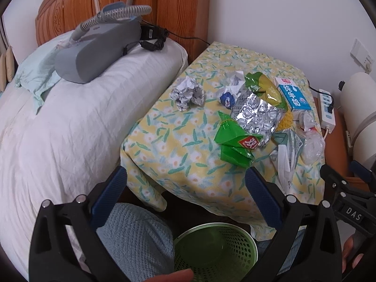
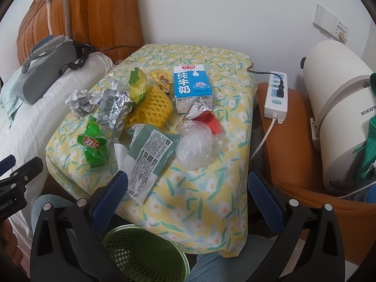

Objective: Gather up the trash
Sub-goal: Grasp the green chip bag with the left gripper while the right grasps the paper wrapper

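Note:
Trash lies on a bedside table under a yellow floral cloth: crumpled paper, a green wrapper, silver foil blister packs, a blue milk carton, a clear plastic wad, a printed pouch, yellow foam netting. A green mesh bin stands below the table's near edge, empty. My left gripper and right gripper are open, empty, above the bin.
A bed with white pillow and a grey hose machine lies left. A power strip rests on an orange chair with a white cylinder appliance on the right.

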Demonstrator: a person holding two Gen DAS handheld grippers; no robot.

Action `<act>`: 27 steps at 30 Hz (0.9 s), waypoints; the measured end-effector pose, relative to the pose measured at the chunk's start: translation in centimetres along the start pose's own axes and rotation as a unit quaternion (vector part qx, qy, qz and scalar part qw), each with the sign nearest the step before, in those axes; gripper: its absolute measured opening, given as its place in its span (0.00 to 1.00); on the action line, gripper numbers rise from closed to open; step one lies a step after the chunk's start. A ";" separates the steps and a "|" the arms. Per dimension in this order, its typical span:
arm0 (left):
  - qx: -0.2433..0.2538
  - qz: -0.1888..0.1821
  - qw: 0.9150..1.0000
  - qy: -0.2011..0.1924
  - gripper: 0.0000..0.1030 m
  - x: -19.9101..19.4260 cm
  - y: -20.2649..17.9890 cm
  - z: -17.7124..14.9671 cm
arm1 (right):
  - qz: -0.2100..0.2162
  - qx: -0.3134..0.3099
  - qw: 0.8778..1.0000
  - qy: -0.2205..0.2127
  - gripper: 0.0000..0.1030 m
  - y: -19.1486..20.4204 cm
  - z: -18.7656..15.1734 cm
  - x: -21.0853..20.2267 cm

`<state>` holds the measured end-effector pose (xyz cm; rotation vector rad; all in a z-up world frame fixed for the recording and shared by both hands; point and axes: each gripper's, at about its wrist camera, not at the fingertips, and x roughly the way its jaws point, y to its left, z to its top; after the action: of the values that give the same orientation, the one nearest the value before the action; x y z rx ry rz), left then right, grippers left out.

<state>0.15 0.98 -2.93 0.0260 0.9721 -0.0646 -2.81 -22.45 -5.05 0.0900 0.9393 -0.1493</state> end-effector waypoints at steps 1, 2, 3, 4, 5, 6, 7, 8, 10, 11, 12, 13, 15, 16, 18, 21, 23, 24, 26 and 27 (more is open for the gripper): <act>0.001 -0.005 1.000 0.004 0.94 0.3 0.1 -0.1 | 0.002 0.001 1.000 0.000 0.98 -0.1 -0.1 0.1; 0.003 -0.010 1.000 0.006 0.94 0.5 0.1 -0.3 | 0.003 0.002 1.000 0.001 0.98 -0.2 -0.1 0.2; 0.007 -0.013 1.000 0.006 0.94 0.6 0.1 -0.5 | 0.006 0.002 1.000 0.002 0.98 -0.3 -0.2 0.4; 0.012 -0.016 1.000 0.004 0.94 0.8 0.1 -0.7 | 0.008 0.002 1.000 0.003 0.98 -0.5 -0.3 0.5; 0.016 -0.020 1.000 0.002 0.94 0.9 0.0 -0.8 | 0.011 0.002 1.000 0.004 0.98 -0.6 -0.4 0.7; 0.021 -0.024 0.999 -0.002 0.94 1.0 -0.1 -1.0 | 0.012 0.002 1.000 0.004 0.98 -0.6 -0.4 0.8; 0.026 -0.029 0.999 -0.006 0.94 1.0 -0.3 -1.0 | 0.015 0.001 1.000 0.006 0.98 -0.7 -0.5 1.0; 0.032 -0.035 0.999 -0.011 0.94 1.1 -0.6 -1.1 | 0.018 0.001 1.000 0.007 0.98 -0.8 -0.6 1.1; 0.045 -0.047 0.998 -0.019 0.94 1.4 -1.3 -1.0 | 0.021 0.003 1.000 0.007 0.98 -1.0 -0.8 1.2; 0.053 -0.053 0.997 -0.022 0.94 1.7 -1.8 -0.9 | 0.023 0.007 1.000 0.008 0.98 -1.1 -0.8 1.2; 0.059 -0.057 0.996 -0.025 0.94 2.1 -2.2 -0.8 | 0.025 0.009 1.000 0.007 0.98 -1.2 -0.9 1.1; 0.066 -0.059 0.996 -0.027 0.94 2.6 -2.7 -0.6 | 0.026 0.011 1.000 0.005 0.98 -1.4 -0.9 1.0; 0.080 -0.061 0.994 -0.030 0.94 3.6 -3.6 -0.2 | 0.024 0.011 1.000 0.001 0.98 -1.6 -0.9 0.7; 0.086 -0.061 0.994 -0.032 0.93 4.0 -3.9 -0.1 | 0.022 0.010 1.000 -0.002 0.98 -1.7 -0.9 0.5; 0.102 -0.061 0.992 -0.032 0.92 5.1 -4.6 0.3 | 0.017 0.012 1.000 -0.006 0.98 -1.9 -0.8 0.2; 0.112 -0.074 0.991 -0.028 0.90 6.4 -5.0 0.8 | 0.018 0.016 1.000 -0.012 0.98 -2.3 -0.6 -0.2; 0.112 -0.080 0.990 -0.023 0.85 7.0 -5.2 1.1 | 0.020 0.018 1.000 -0.014 0.98 -2.5 -0.6 -0.3; 0.112 -0.086 0.990 -0.019 0.82 7.4 -5.2 1.2 | 0.021 0.018 1.000 -0.014 0.98 -2.5 -0.5 -0.2; 0.108 -0.091 0.990 -0.014 0.76 8.0 -5.3 1.4 | 0.022 0.018 1.000 -0.013 0.98 -2.4 -0.6 -0.1; 0.108 -0.091 0.990 -0.011 0.71 8.3 -5.4 1.4 | 0.023 0.017 1.000 -0.011 0.98 -2.4 -0.6 0.1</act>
<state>5.62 -4.82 -8.96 0.1355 0.9402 -0.3376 -3.62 -24.72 -5.50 0.1421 0.9120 -0.1236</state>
